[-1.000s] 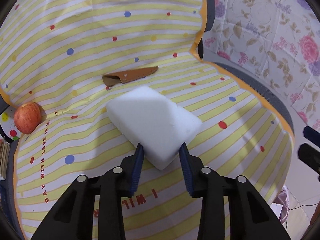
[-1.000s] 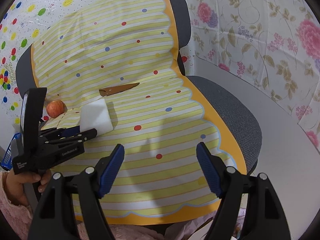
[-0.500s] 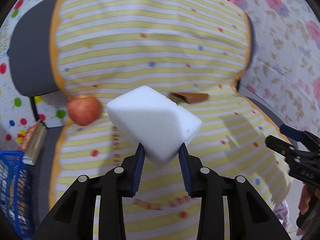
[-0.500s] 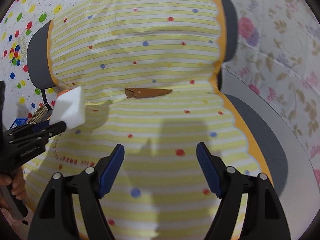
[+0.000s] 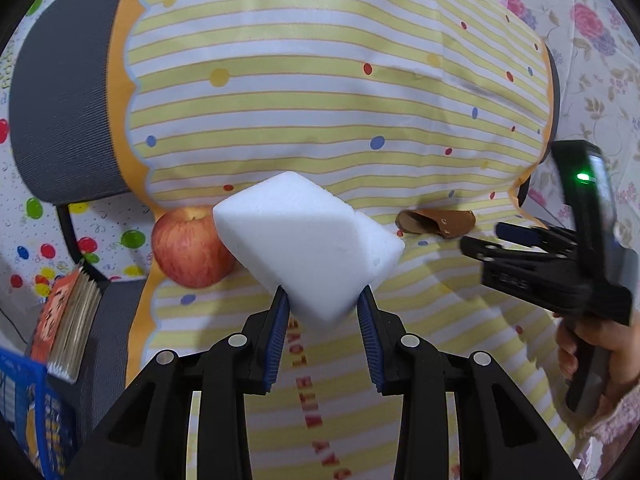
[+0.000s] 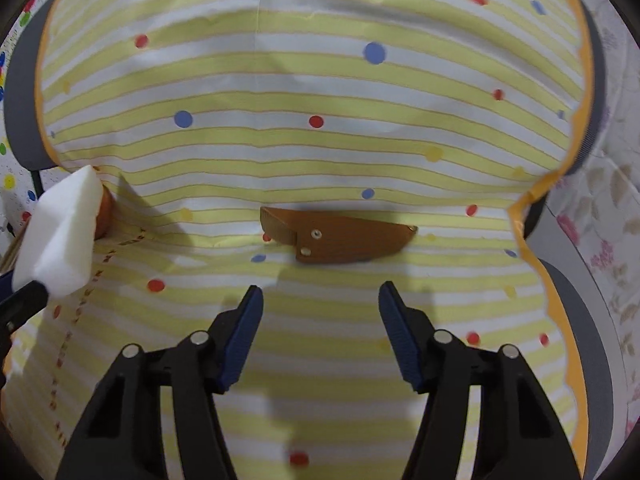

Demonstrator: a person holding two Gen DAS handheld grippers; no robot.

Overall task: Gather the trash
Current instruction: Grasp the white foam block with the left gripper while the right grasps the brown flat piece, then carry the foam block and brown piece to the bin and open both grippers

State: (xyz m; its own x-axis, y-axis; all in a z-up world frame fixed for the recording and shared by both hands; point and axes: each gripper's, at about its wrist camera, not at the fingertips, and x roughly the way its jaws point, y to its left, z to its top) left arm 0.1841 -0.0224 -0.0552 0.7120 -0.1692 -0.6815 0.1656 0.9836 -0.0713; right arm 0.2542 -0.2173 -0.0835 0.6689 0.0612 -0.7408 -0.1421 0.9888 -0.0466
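My left gripper [image 5: 323,300] is shut on a white foam block [image 5: 304,240] and holds it in the air above the chair seat. The block also shows at the left of the right wrist view [image 6: 60,236]. A brown leather sheath [image 6: 336,238] lies on the striped cloth where seat meets backrest; it also shows in the left wrist view [image 5: 436,222]. My right gripper [image 6: 320,300] is open and empty, just in front of the sheath. A red apple [image 5: 188,248] sits on the seat's left edge behind the block.
A grey office chair [image 5: 60,120] carries a yellow striped dotted cloth [image 6: 320,100]. A blue basket [image 5: 28,412] and a stack of cards or a book [image 5: 68,320] lie at the lower left. Floral wall covering [image 5: 592,40] is at the right.
My left gripper lifted the foam block off the seat and swung left. My right gripper moved in close to the brown sheath, staying open.
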